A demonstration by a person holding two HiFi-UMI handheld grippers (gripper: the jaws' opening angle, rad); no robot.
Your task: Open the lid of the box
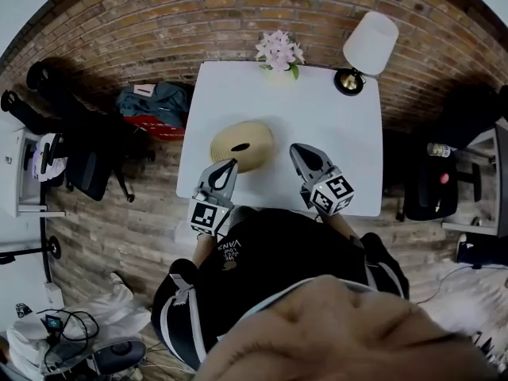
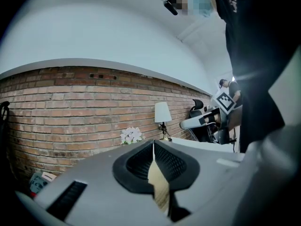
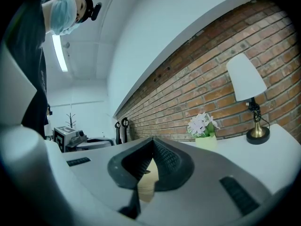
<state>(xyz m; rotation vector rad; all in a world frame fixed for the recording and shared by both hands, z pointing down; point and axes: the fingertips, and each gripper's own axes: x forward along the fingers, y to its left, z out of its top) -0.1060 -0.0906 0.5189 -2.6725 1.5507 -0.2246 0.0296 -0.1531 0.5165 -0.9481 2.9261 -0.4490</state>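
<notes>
Jaws pressed together on nothing, the left gripper (image 1: 230, 165) and right gripper (image 1: 296, 149) flank the tan box (image 1: 242, 144) near the white table's (image 1: 317, 109) front edge — apparently lining up to open it

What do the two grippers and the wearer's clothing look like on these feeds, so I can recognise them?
The left gripper and right gripper match: light grey tapered shells with black ribbed pads inside the jaws. Each carries a white cube printed with black square markers. The person wears a black top with white print at the chest.
</notes>
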